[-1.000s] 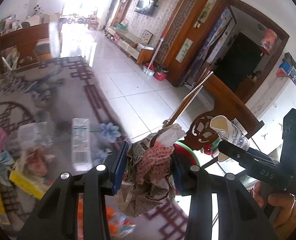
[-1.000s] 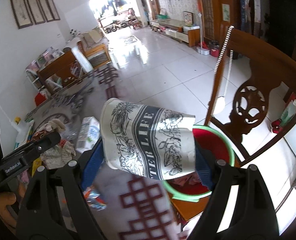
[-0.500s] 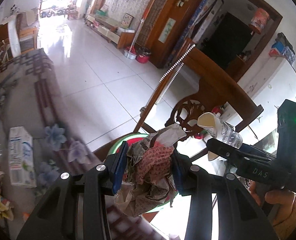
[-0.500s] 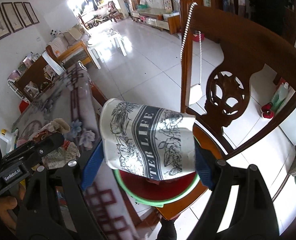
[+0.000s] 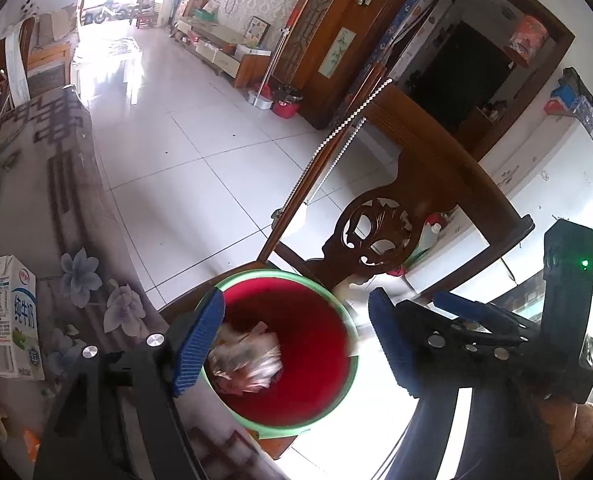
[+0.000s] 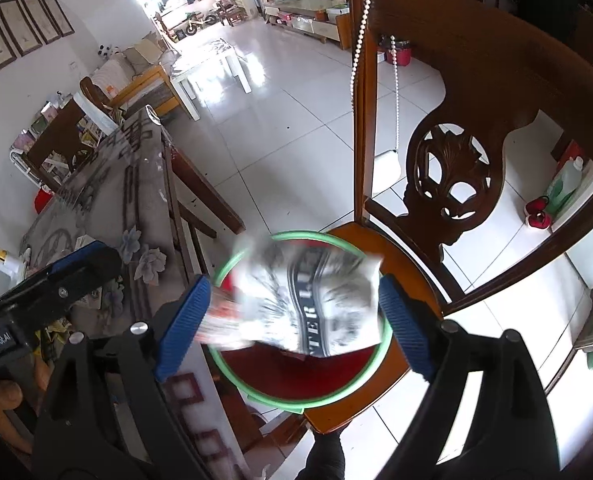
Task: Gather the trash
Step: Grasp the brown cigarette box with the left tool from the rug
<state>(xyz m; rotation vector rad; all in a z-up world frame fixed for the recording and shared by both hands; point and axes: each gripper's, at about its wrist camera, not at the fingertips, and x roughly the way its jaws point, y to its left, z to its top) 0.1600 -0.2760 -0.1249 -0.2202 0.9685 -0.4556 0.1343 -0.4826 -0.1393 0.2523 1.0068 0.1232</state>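
Over the red bin (image 6: 296,372), both grippers' jaws gape around a blurred paper cup (image 6: 316,304) (lettering "TER L")

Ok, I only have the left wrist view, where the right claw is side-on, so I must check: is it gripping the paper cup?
Observer: No. The right claw is open; the printed white paper cup is a blur between its pads, over the green-rimmed red bucket.
Operator: Is that bucket on the floor?
Observer: No, it stands on the brown wooden chair seat.
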